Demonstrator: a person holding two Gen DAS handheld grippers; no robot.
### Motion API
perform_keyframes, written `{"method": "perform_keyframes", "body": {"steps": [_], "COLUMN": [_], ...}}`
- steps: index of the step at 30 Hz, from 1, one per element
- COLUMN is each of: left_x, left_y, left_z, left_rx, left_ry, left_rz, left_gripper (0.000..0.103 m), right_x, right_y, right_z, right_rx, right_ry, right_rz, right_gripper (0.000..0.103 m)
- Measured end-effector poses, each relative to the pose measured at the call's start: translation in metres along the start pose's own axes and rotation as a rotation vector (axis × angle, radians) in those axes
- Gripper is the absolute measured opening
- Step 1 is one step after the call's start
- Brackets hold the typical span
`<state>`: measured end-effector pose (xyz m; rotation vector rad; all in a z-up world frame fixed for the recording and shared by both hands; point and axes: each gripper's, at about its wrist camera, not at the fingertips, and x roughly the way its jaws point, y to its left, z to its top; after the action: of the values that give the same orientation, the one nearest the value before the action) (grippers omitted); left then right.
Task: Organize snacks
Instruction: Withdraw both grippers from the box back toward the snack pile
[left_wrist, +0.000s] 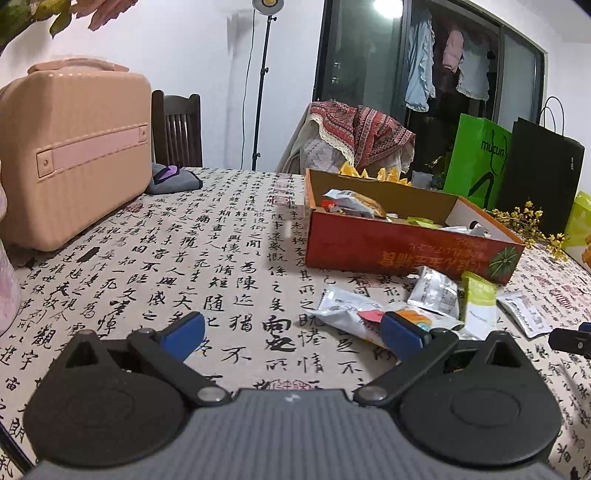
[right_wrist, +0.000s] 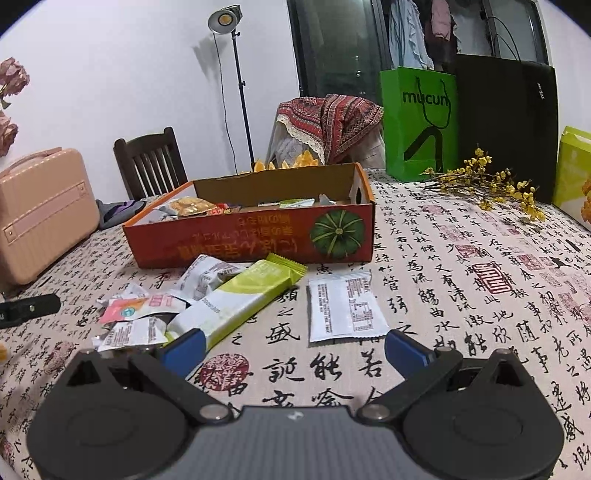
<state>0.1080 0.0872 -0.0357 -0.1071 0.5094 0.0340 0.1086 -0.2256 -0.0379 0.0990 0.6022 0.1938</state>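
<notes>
Surface: a tablecloth (right_wrist: 461, 266) printed with black calligraphy and red seals covers the table we work on.
Room: a white wall, a lamp on a stand (right_wrist: 225, 20), a dark wooden chair (right_wrist: 149, 162), dark glass doors with clothes hanging behind them.
Edges of the table: a pink case (left_wrist: 74, 147) on our left; a green paper bag (right_wrist: 419, 122) and a black bag (right_wrist: 506, 122) at the far right, with a sprig of yellow flowers (right_wrist: 487, 184) lying in front of them.
Box: a red cardboard box (right_wrist: 251, 240) with a green pumpkin picture stands open-topped mid-table — several snack packets already lie inside.
Loose snacks: a green bar wrapper (right_wrist: 236, 299), a white sachet (right_wrist: 345, 306) and a heap of white and pink packets (right_wrist: 144, 314) lie on the cloth in front of the box.
Left gripper (left_wrist: 291, 332): its blue tips are spread wide and hold nothing — the packets lie just beyond its right tip.
Right gripper (right_wrist: 293, 349): spread wide, empty, low over the cloth; the bar wrapper reaches its left tip, the white sachet lies just ahead.
</notes>
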Motion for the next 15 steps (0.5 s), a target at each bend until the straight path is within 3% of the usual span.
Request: {"method": "perform_keyframes", "body": {"steps": [10, 15], "left_x": [0.014, 0.018], "left_y": [0.01, 0.016], "left_z": [-0.005, -0.006], "left_rx": [-0.028, -0.059], "left_ry": [0.007, 0.01], "left_rz": [-0.022, -0.038], "left_gripper": [0.103, 0.103], "right_x": [0.025, 0.042], "right_y": [0.013, 0.011], "right_z": [0.007, 0.018], "right_rx": [-0.015, -0.044], "right_ry": [0.04, 0.052], "right_rz": [-0.033, -0.135], "right_gripper": [0.103, 0.103]}}
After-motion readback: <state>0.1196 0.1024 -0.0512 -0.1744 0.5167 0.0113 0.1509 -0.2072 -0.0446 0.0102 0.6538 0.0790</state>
